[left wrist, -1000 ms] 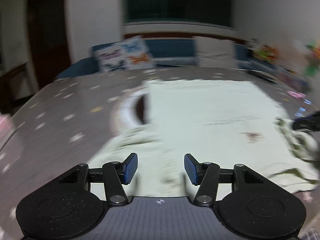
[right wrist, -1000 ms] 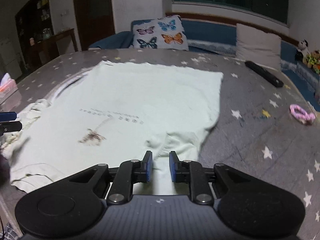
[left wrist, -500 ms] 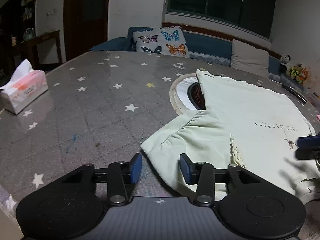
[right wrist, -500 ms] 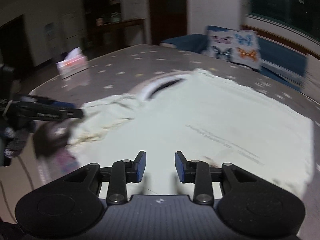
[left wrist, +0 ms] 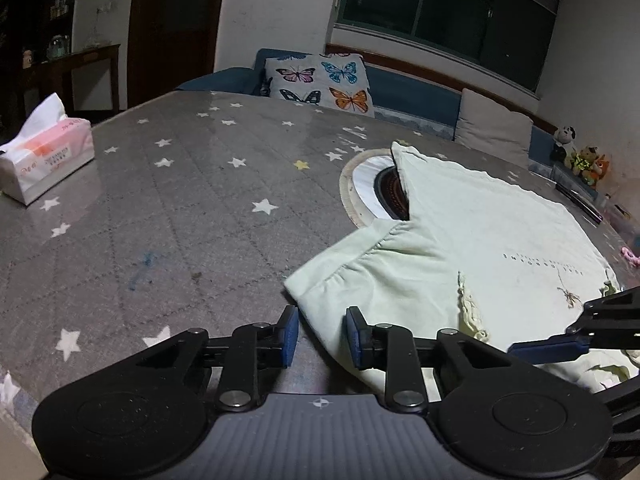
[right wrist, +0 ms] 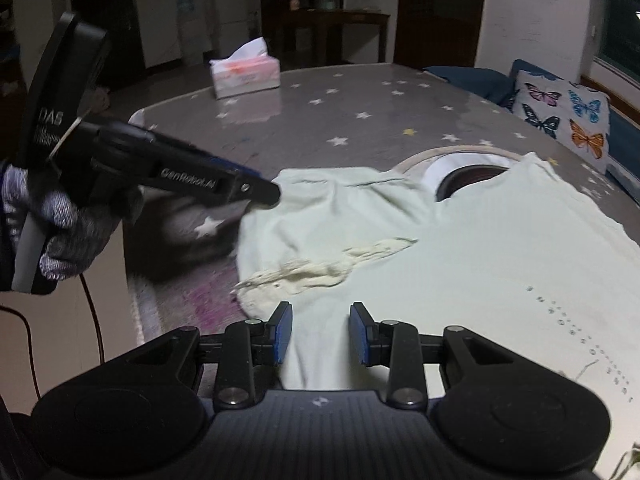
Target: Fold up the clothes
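Observation:
A pale green T-shirt (left wrist: 480,240) lies spread on the star-patterned grey table (left wrist: 180,208), with small printed text and a frilly collar (right wrist: 320,268). My left gripper (left wrist: 322,334) is open, its blue pads straddling the edge of the near sleeve (left wrist: 352,276). My right gripper (right wrist: 320,332) is open too, low over the shirt next to the collar, cloth showing between its pads. In the right wrist view the left gripper (right wrist: 264,196) reaches the sleeve from the left, held by a gloved hand (right wrist: 48,232). In the left wrist view the right gripper's fingers (left wrist: 560,346) show at the right.
A tissue box (left wrist: 44,156) stands at the table's far left. A round hob insert (left wrist: 380,192) lies partly under the shirt. A butterfly cushion (left wrist: 320,84) and sofa are behind the table. A remote (left wrist: 576,200) and a pink hair tie (left wrist: 630,256) lie at the right edge.
Both grippers swung left towards the shirt's collar and sleeve. The right gripper, nearly shut a second ago, has opened. The left gripper has moved in over the sleeve's edge.

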`<state>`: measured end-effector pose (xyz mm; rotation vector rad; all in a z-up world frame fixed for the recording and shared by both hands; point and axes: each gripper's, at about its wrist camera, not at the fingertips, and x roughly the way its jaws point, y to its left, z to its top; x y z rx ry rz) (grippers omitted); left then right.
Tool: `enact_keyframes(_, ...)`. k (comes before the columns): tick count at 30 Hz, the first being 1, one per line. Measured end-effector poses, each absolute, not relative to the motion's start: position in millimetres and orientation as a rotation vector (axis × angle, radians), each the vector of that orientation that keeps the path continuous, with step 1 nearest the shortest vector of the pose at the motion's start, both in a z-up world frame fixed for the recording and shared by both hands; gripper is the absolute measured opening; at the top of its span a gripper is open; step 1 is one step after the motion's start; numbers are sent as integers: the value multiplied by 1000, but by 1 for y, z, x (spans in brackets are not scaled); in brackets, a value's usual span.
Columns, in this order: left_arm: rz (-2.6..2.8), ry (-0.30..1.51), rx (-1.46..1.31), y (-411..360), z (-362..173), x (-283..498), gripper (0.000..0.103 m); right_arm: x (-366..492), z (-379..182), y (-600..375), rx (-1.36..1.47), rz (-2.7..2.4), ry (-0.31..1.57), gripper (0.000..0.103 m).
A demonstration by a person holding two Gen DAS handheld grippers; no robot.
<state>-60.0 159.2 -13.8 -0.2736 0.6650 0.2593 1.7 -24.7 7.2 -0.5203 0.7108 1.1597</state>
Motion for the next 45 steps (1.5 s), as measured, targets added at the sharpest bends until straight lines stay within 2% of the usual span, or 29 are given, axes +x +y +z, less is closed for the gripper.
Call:
enact_keyframes(2,256,664,-283,160,-14,-61,28,0,6,-24,-522,1158,707,31)
enact_keyframes(3,254,660,-284,160,-15,-61,22,0,6,-24,-523,1157,705,31)
enact_keyframes(4,246,661,-287,160,-15,-60,12,0,6,-23,-520,1157,706,31)
enact_keyframes(6,231,644,-300,160,-12,-61,6,0,6,-23,-520,1156,707,31)
enact_keyframes(10,189,584,-294,154,5,-63,2,1,5,-24,-512,1158,708,31)
enact_keyframes(21,-128,471,-183,93,41,-56,2,7,6,-34,-469,1145,707,31)
enact_keyframes(28,-248,564,-125,68,18,-46,2,27,16,-76,-431,1022,727,33)
enact_keyframes(34,-286,636,-94,58,3,-40,8,57,24,-104,-345,898,741,33)
enact_keyframes(37,-281,602,-83,62,13,-44,14,68,30,-110,-285,879,730,33)
enact_keyframes(40,-229,588,-88,74,18,-41,14,75,32,-105,-244,894,729,33)
enact_keyframes(45,-146,677,-86,92,4,-32,13,70,23,-89,-252,954,750,32)
